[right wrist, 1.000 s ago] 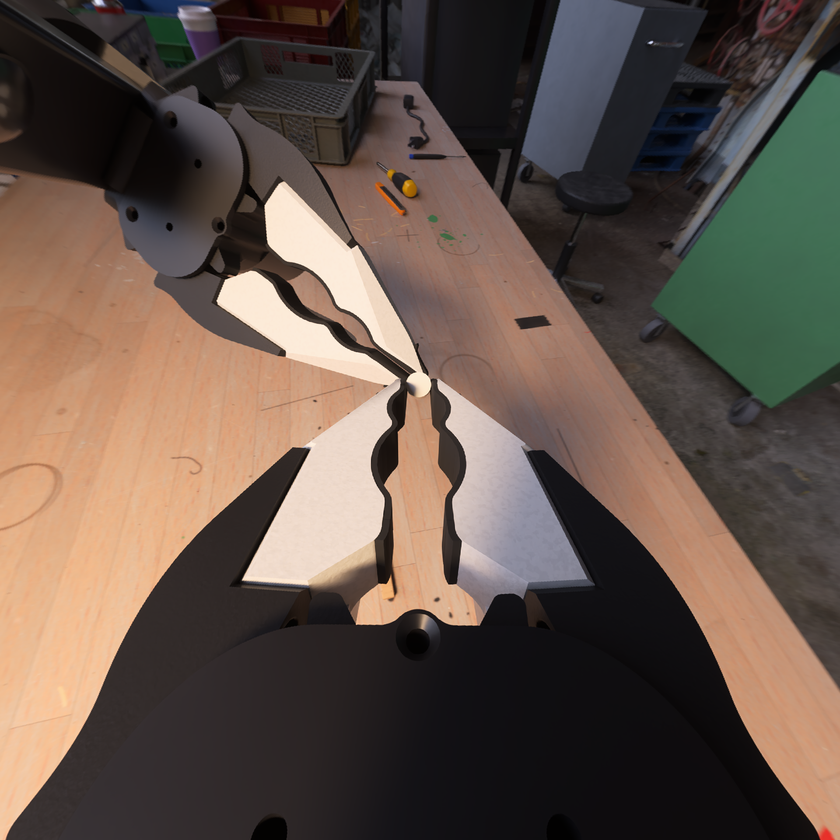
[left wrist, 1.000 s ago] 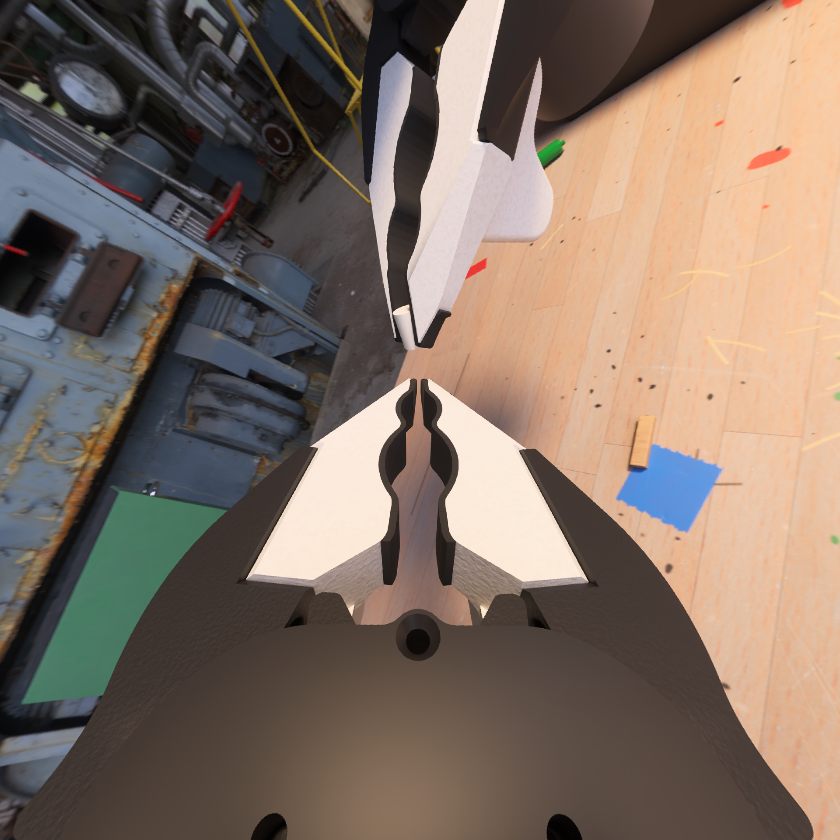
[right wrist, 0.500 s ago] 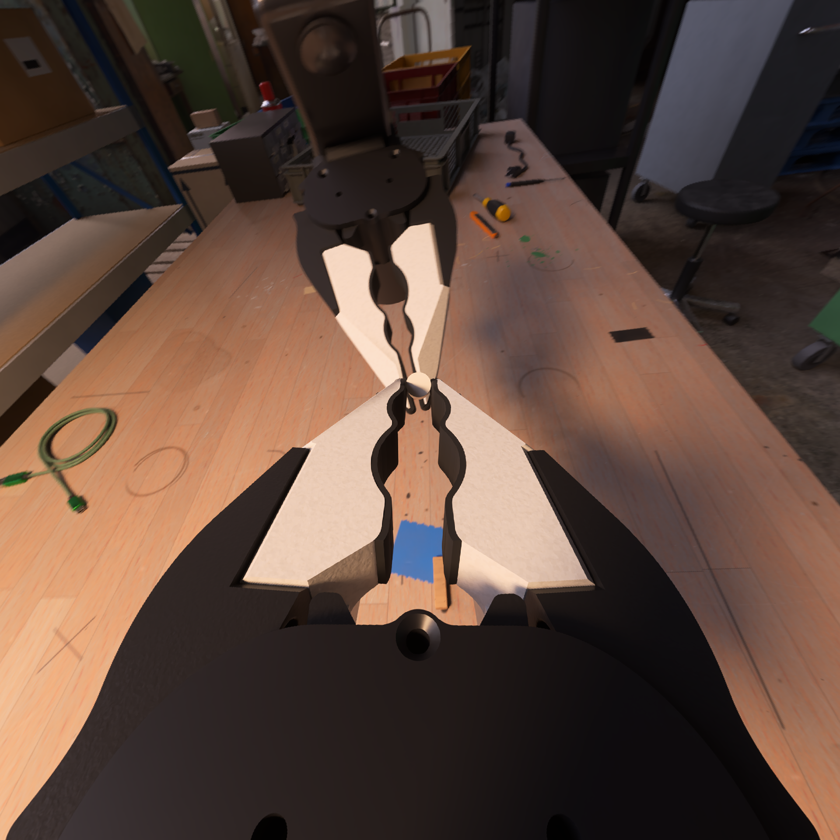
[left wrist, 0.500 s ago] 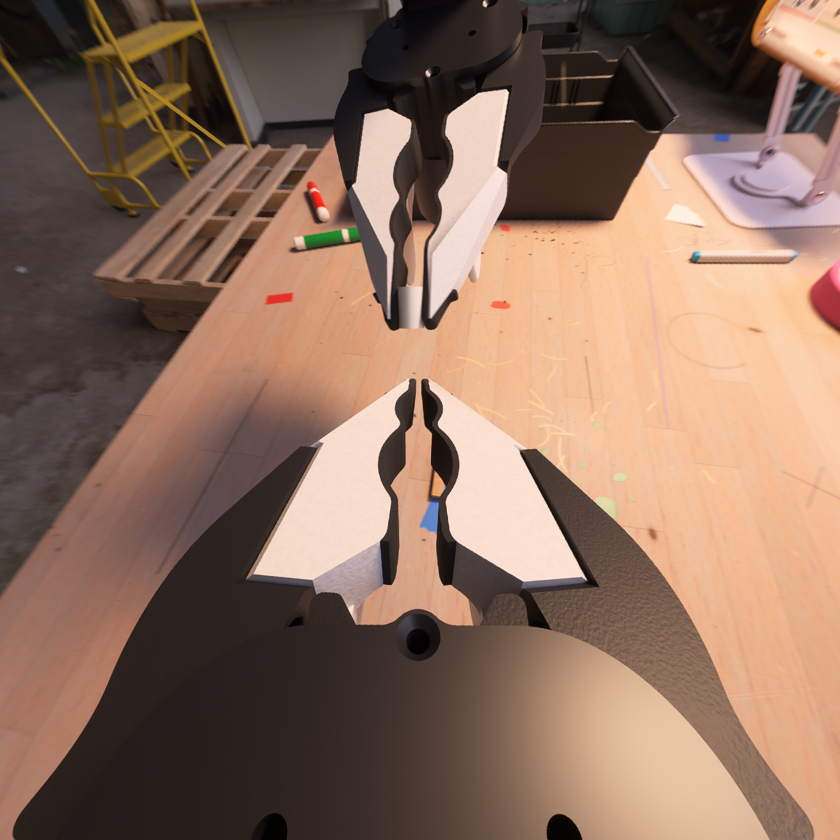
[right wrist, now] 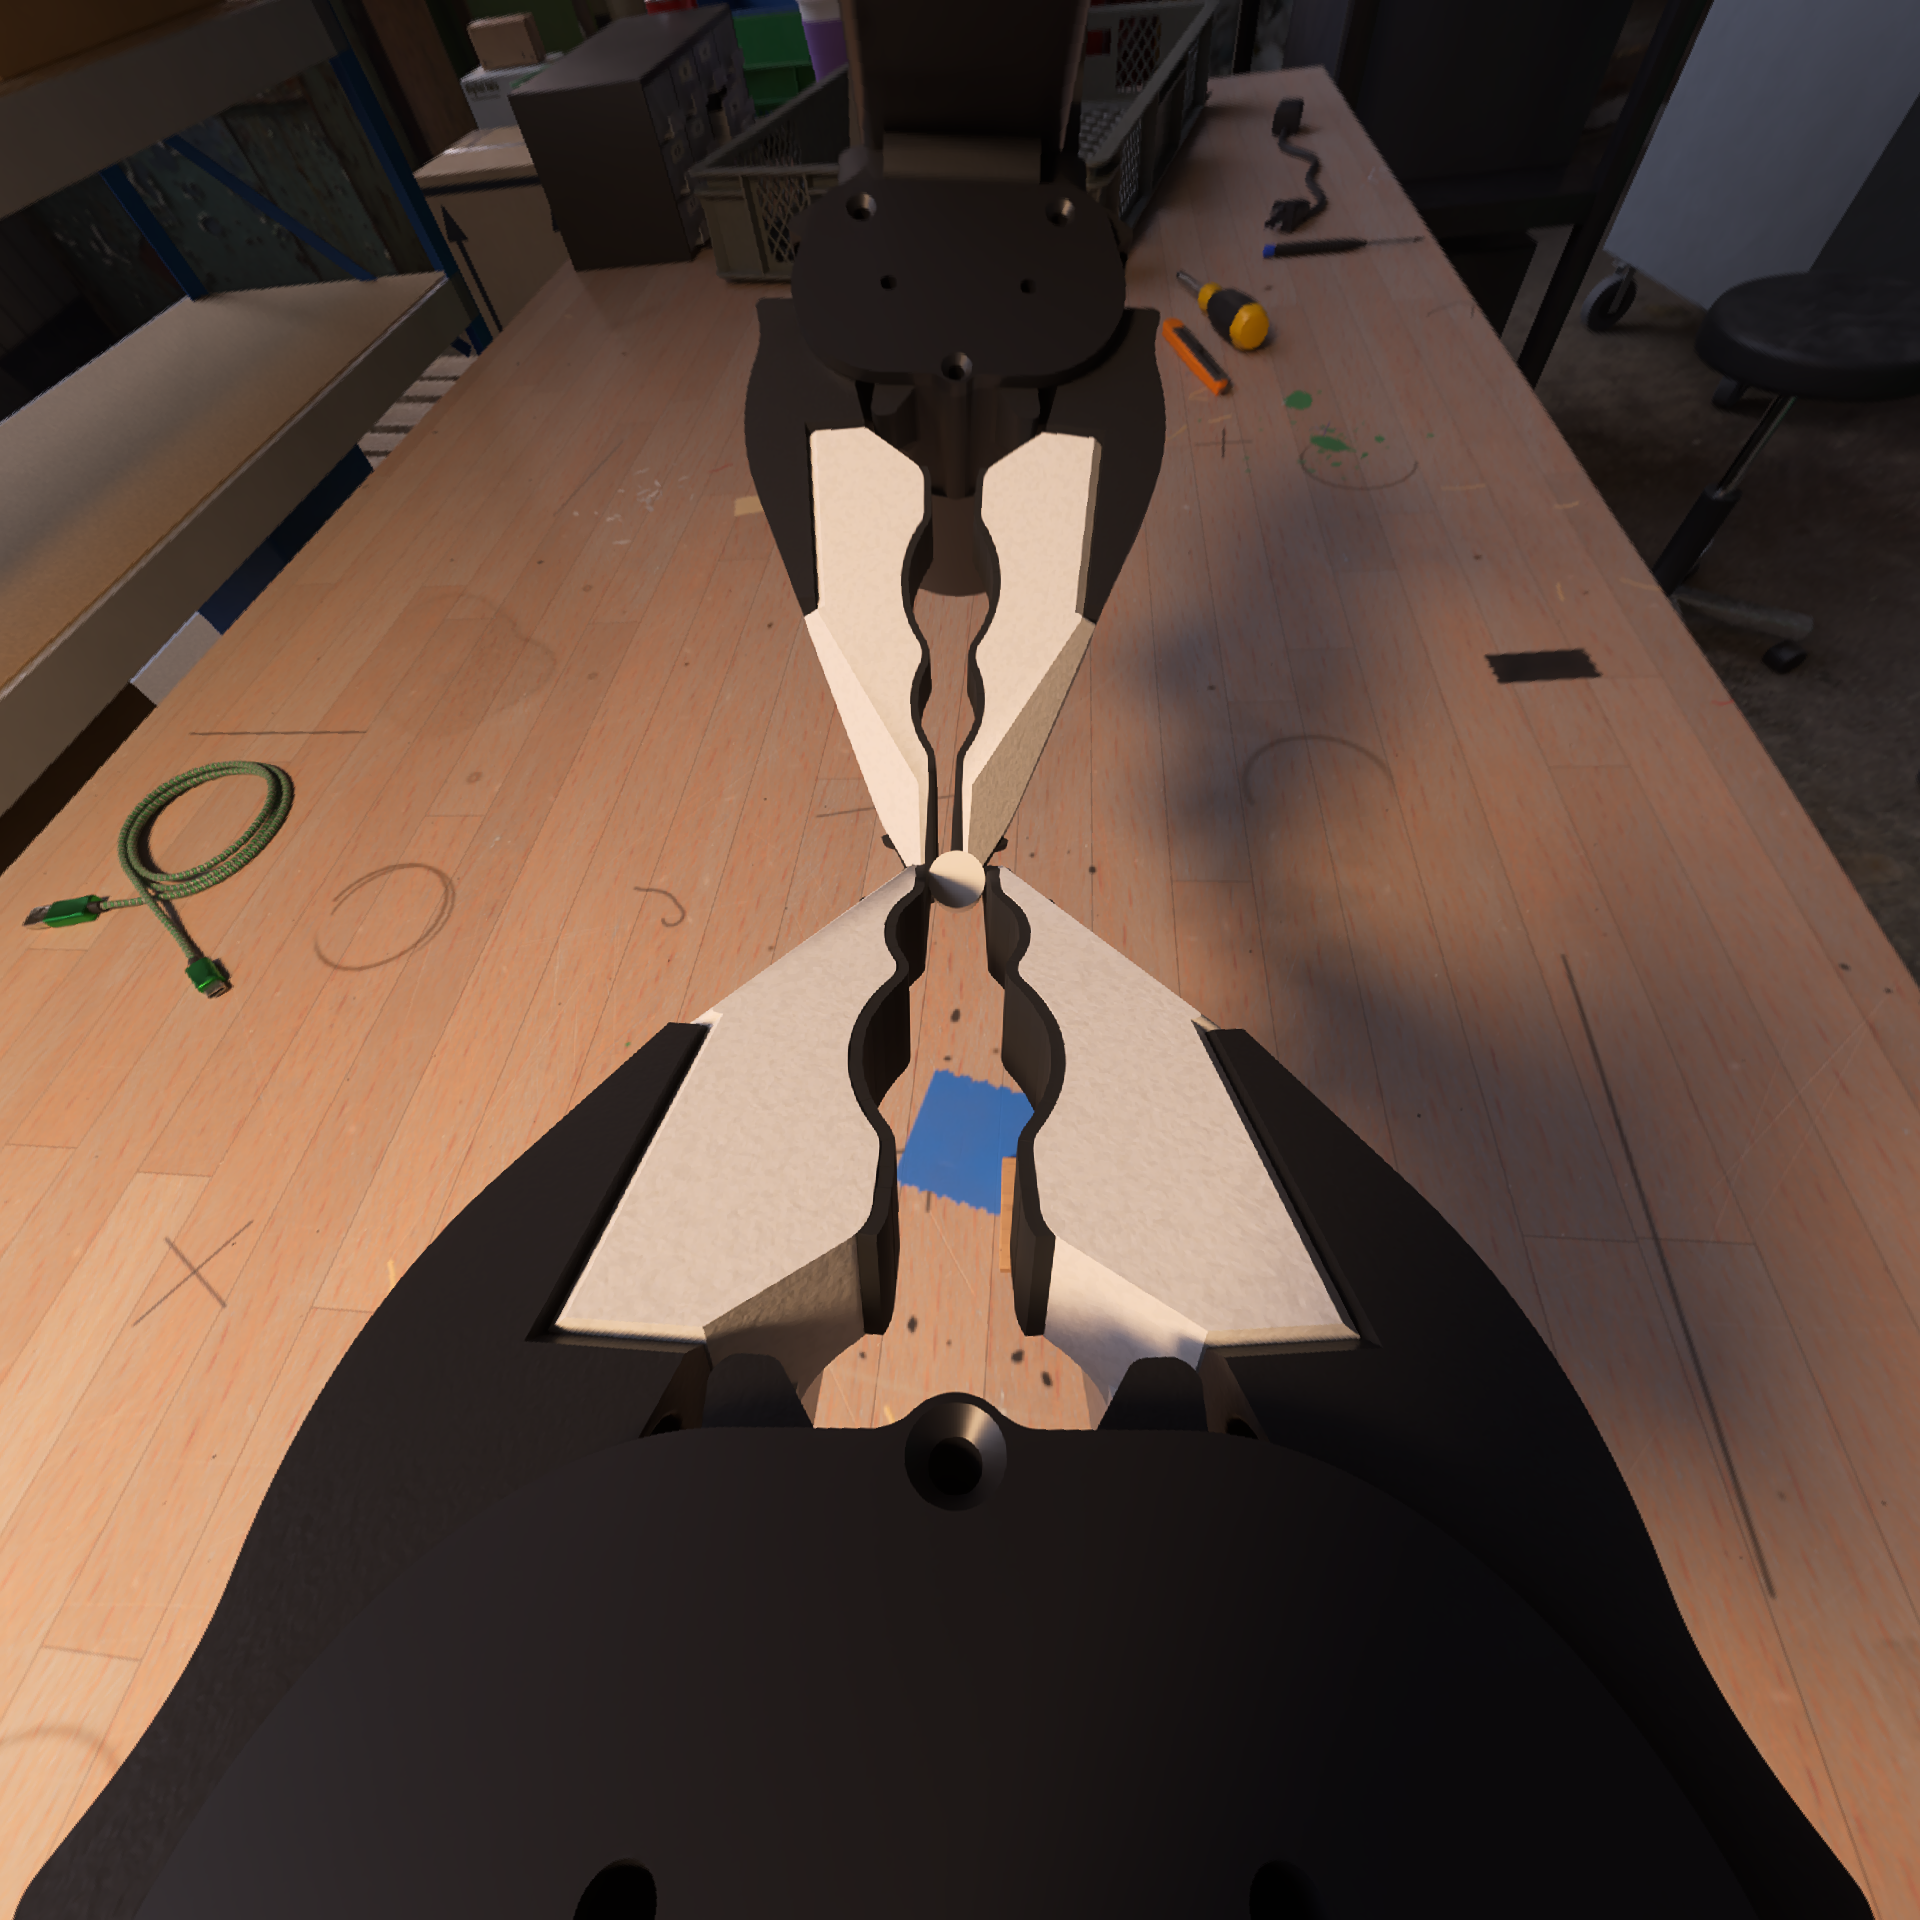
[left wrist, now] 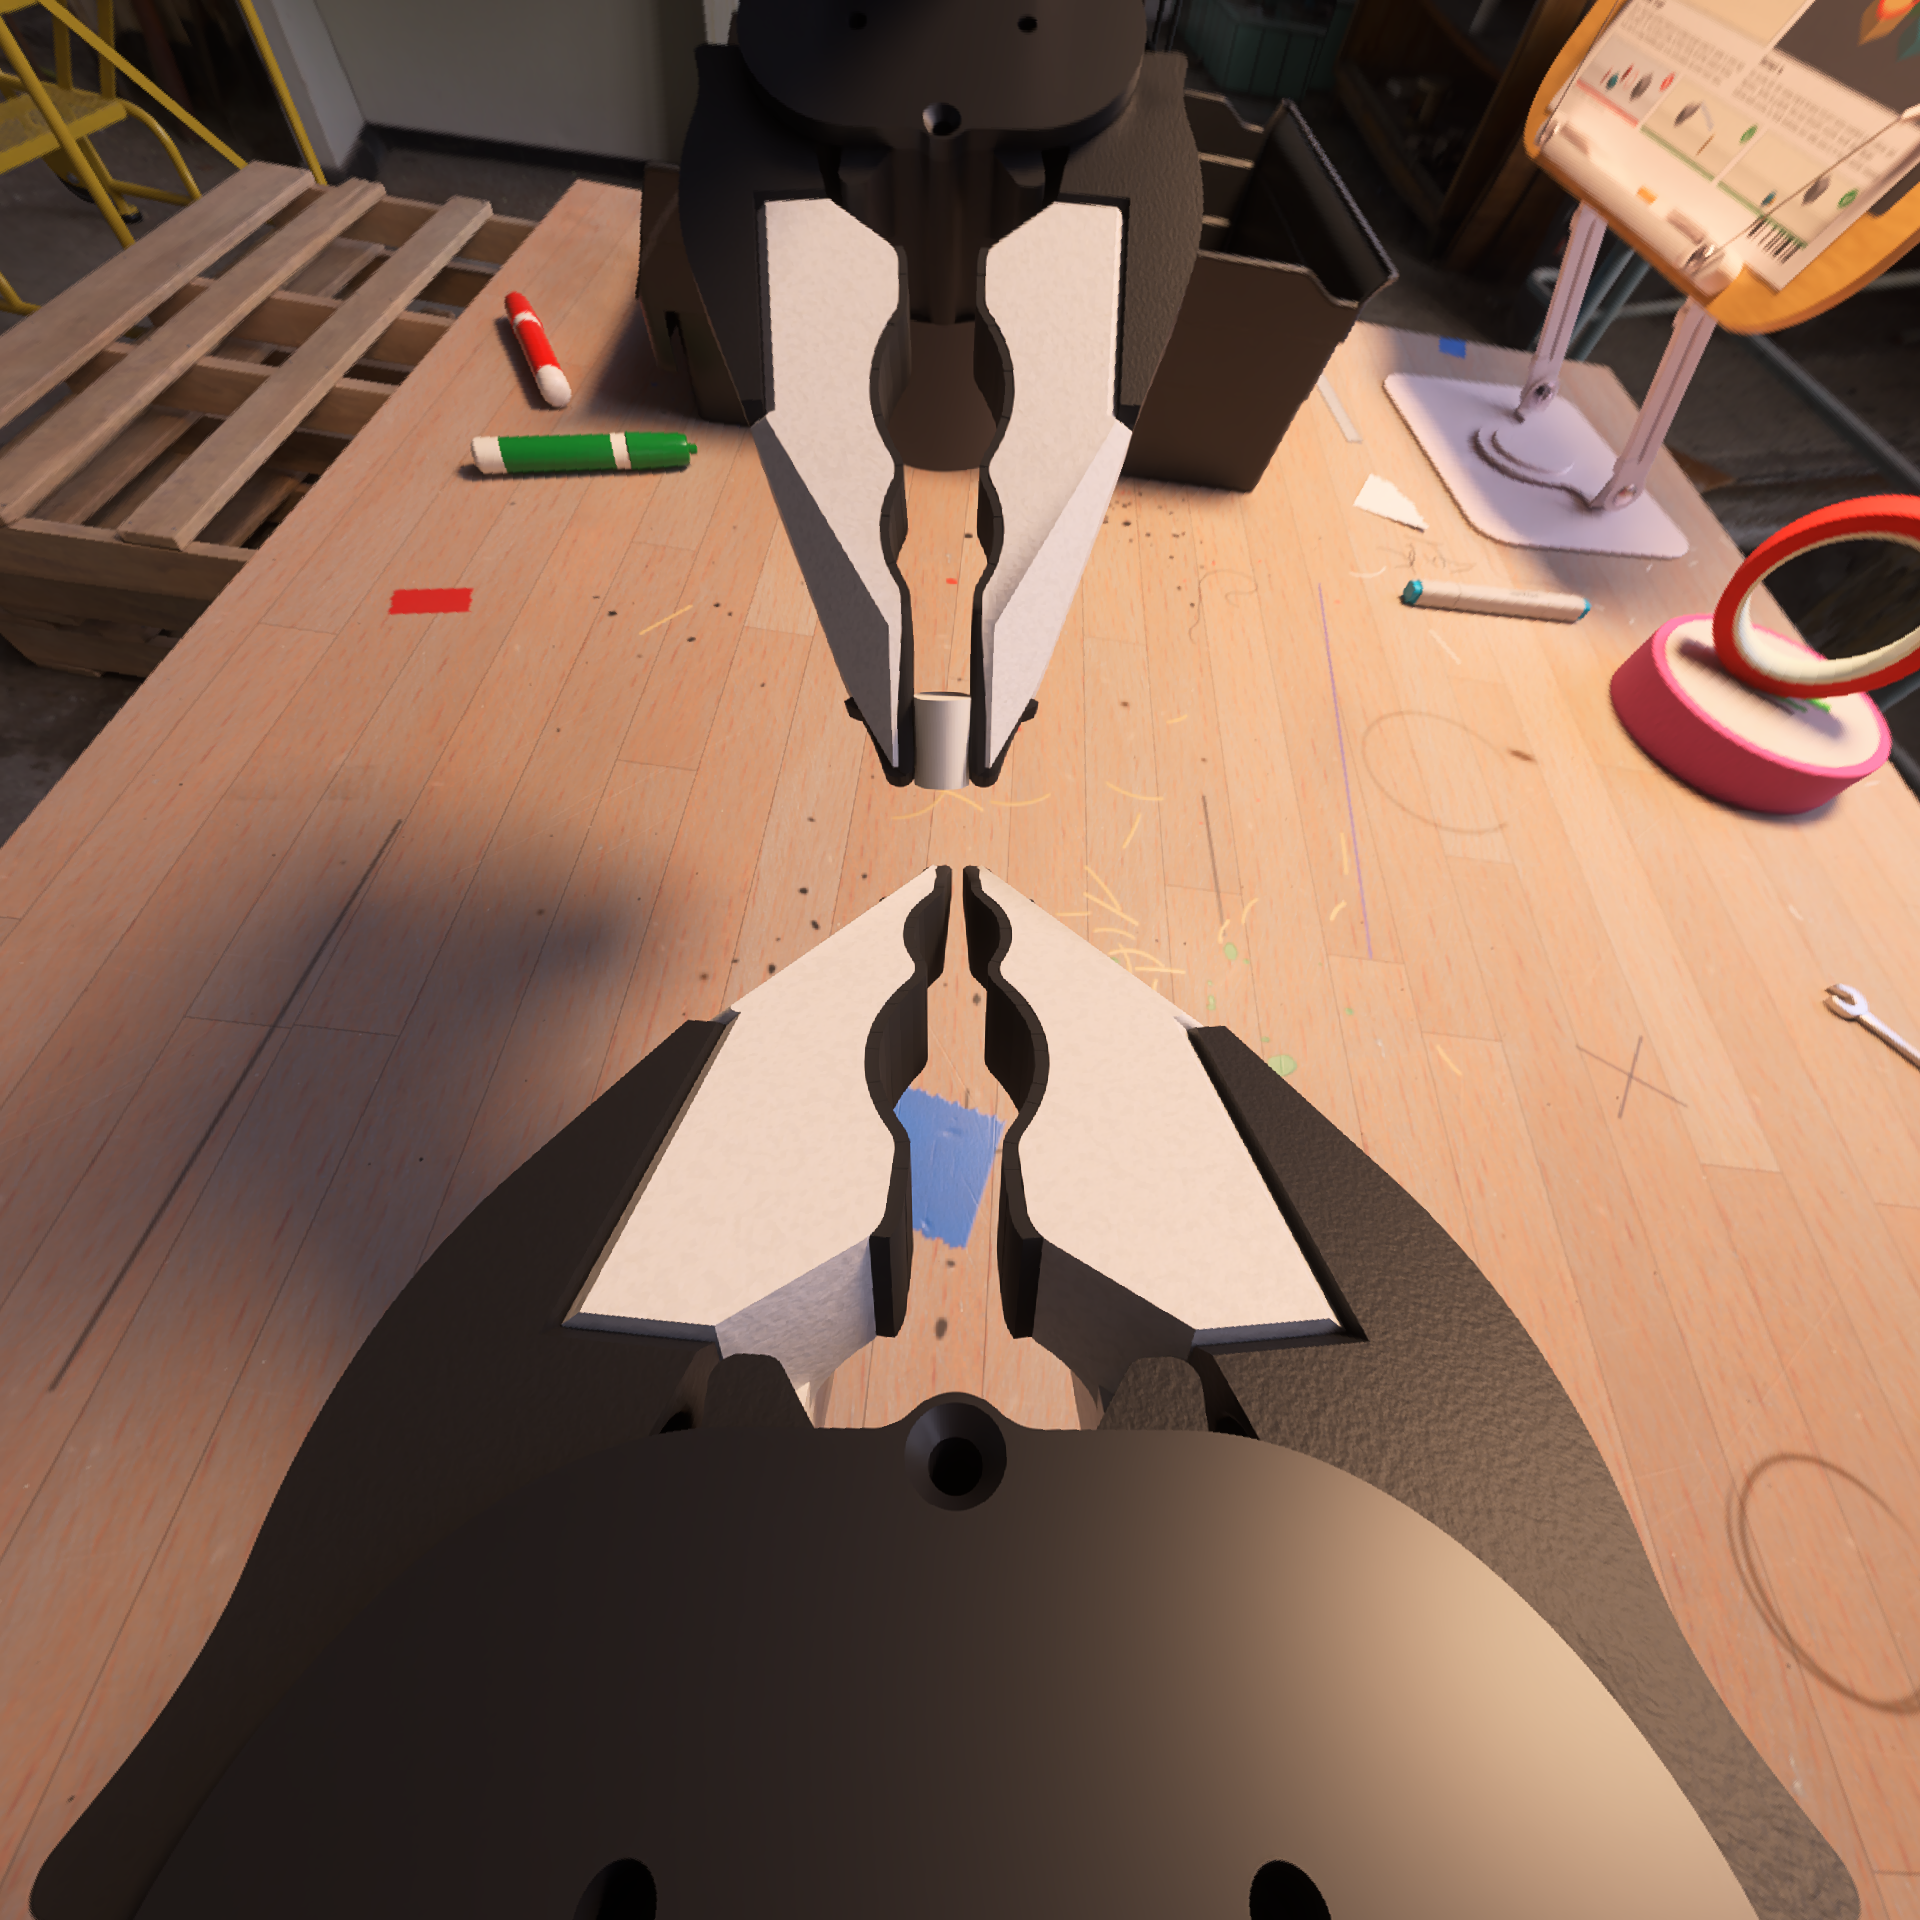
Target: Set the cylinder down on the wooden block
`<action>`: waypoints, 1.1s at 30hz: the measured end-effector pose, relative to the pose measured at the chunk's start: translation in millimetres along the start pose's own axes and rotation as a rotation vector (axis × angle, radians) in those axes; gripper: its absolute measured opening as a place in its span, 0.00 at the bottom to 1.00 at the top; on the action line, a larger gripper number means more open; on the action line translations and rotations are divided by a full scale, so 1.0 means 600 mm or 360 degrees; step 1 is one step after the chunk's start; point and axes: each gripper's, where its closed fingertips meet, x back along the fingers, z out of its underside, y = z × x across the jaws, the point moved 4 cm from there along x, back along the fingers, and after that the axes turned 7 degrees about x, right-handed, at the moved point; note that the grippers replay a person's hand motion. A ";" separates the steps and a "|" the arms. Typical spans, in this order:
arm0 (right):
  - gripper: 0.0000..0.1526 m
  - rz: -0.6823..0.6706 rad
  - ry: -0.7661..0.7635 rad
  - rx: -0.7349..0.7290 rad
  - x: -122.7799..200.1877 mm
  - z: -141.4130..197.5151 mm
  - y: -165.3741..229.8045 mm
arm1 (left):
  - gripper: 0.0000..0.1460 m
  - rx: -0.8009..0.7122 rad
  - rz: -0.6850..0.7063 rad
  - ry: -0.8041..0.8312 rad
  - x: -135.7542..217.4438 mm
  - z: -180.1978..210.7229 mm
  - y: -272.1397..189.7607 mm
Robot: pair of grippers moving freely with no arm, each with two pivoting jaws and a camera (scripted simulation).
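While I'm hanging the left gripper [left wrist: 956,873] over the bench [left wrist: 416,935] with its jaws nearly together on nothing, the right gripper [left wrist: 941,774] is facing it from 12 o'clock, clamped on the small white cylinder [left wrist: 941,740] at its fingertips. So I'm reckoning we're in the carry step, with the cylinder up in the air, not yet placed. In the right wrist view the cylinder [right wrist: 956,879] is showing end-on at the tips, and down at 6 o'clock the blue patch [right wrist: 961,1143] is peeking through the fingers, with a sliver of the wooden block [right wrist: 1006,1210] touching its right edge. Next I'm thinking: bring the cylinder down over that block and keep it upright before opening. It's a narrow target, mostly hidden behind my finger.
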 end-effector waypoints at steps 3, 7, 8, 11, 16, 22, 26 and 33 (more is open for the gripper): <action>0.06 -0.0010 0.0030 -0.0007 -0.002 0.005 0.002 | 0.01 -0.0022 -0.0013 0.0036 -0.004 0.004 -0.001; 0.06 -0.0021 0.0080 0.0001 -0.005 0.012 0.004 | 0.01 -0.0040 -0.0013 0.0092 -0.008 0.009 -0.004; 0.06 -0.0033 0.0088 0.0002 -0.006 0.013 0.004 | 0.01 -0.0047 -0.0007 0.0111 -0.009 0.011 -0.005; 0.06 -0.0033 0.0125 0.0004 -0.007 0.019 0.005 | 0.01 -0.0073 -0.0044 0.0159 -0.014 0.014 -0.005; 0.06 0.0007 0.0299 -0.0040 -0.015 0.034 0.003 | 0.01 -0.0135 -0.0167 0.0310 -0.023 0.026 0.000; 0.06 0.0061 0.0432 -0.0178 -0.027 0.049 -0.007 | 0.02 -0.0184 -0.0300 0.0408 -0.031 0.036 0.013; 0.06 0.0076 0.0416 -0.0265 -0.032 0.052 -0.017 | 0.01 -0.0180 -0.0357 0.0369 -0.026 0.033 0.021; 0.06 0.0095 0.0429 -0.0318 -0.037 0.063 -0.028 | 0.01 -0.0207 -0.0455 0.0415 -0.028 0.037 0.031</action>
